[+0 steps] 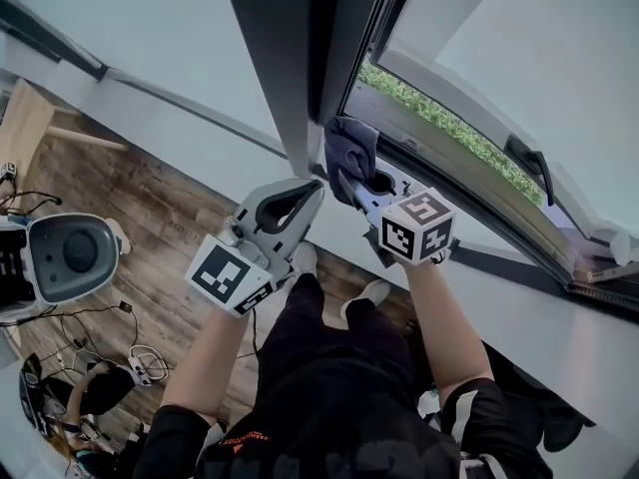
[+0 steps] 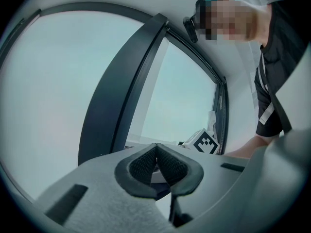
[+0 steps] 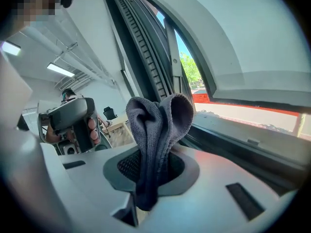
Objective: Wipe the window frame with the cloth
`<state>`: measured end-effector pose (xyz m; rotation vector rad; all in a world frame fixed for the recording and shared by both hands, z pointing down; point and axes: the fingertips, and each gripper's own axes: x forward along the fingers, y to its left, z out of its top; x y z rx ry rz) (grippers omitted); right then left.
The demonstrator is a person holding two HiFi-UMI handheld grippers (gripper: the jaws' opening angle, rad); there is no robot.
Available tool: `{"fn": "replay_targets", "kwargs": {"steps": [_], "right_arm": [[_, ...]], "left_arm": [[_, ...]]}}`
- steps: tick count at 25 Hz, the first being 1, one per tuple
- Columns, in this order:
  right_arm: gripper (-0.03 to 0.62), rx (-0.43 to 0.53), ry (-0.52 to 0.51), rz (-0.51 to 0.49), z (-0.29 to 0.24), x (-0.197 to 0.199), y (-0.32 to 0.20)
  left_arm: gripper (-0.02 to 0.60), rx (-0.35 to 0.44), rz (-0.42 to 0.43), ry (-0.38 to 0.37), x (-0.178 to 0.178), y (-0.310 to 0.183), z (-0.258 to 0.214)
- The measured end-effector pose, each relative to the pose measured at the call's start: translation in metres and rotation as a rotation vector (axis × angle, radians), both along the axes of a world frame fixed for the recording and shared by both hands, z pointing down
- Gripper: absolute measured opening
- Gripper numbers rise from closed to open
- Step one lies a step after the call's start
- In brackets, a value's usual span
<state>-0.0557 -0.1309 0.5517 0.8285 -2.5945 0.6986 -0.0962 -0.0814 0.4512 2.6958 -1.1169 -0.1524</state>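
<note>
head view: beside window frame point(image 1: 290, 78), facing steeply down | left gripper view: near frame, facing up | right gripper view: close against frame, along it | shared: frame

There are two grippers, a left gripper point(image 1: 314, 190) and a right gripper point(image 1: 345, 174), plus one cloth point(image 1: 351, 146), one window frame point(image 1: 290, 48), one handle point(image 1: 527, 158) and two shoes point(image 1: 305, 257).

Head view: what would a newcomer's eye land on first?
The dark grey cloth bunched in the right gripper, raised close to the dark window frame at picture centre. Next, the left gripper just left of it, jaws together and empty, and the green strip of plants seen through the open window at upper right.
</note>
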Motion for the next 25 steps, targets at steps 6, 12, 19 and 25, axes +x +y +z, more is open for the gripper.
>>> {"fn": "replay_targets", "kwargs": {"steps": [6, 12, 19, 25], "right_arm": [[0.054, 0.047, -0.020, 0.015, -0.032, 0.015, -0.002], [0.054, 0.117, -0.041, 0.032, -0.076, 0.024, -0.004], [0.054, 0.195, -0.087, 0.054, -0.128, 0.059, -0.006], [0.054, 0.249, -0.112, 0.089, -0.163, 0.091, 0.003]], "left_arm": [[0.018, 0.009, 0.016, -0.013, 0.007, 0.001, -0.012], [0.018, 0.047, 0.040, -0.021, 0.009, -0.002, -0.035], [0.018, 0.073, 0.069, -0.045, 0.034, -0.006, -0.054], [0.018, 0.100, 0.115, -0.054, 0.061, -0.005, -0.071]]}}
